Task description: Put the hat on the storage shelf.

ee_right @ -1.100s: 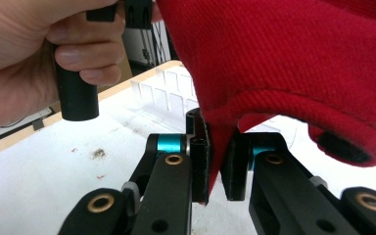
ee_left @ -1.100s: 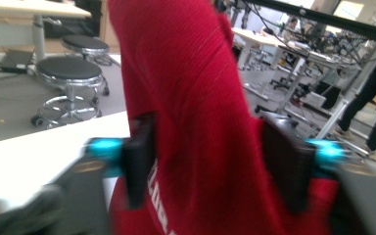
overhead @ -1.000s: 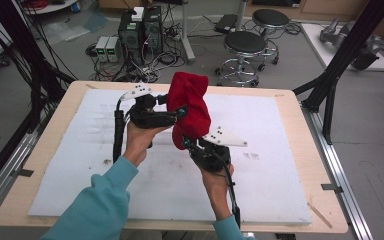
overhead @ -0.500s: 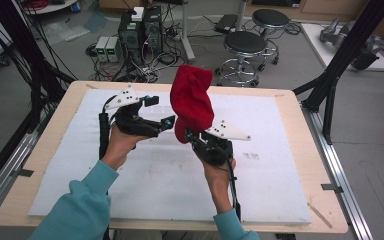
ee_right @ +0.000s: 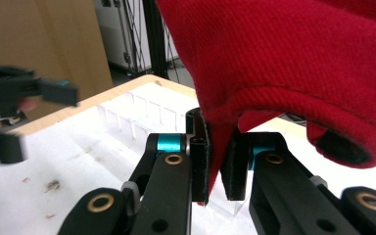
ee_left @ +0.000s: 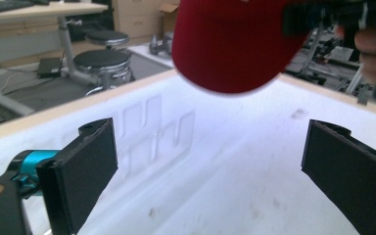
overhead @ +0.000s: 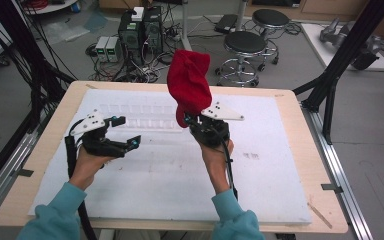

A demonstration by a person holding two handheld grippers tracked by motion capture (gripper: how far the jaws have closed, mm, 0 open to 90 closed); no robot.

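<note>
A red knitted cloth (overhead: 189,85), shaped like a sock or cap, stands up above my right gripper (overhead: 186,121), which is shut on its lower edge over the middle of the white board (overhead: 170,175). In the right gripper view the pads (ee_right: 200,147) pinch a fold of the red cloth (ee_right: 293,58). My left gripper (overhead: 128,131) is open with nothing in it, low over the board's left side and apart from the cloth. In the left gripper view the red cloth (ee_left: 230,44) hangs ahead, above the gap between the open jaws of the left gripper (ee_left: 205,171).
A clear plastic rack (overhead: 135,112) with several slots lies on the board's far left part, between the two hands. Beyond the table stand two stools (overhead: 247,42) and computer boxes (overhead: 140,30). Black frame posts (overhead: 330,85) flank the table.
My left gripper has drawn away from the red cloth, going left and down toward the board. The right gripper has lifted the cloth a little.
</note>
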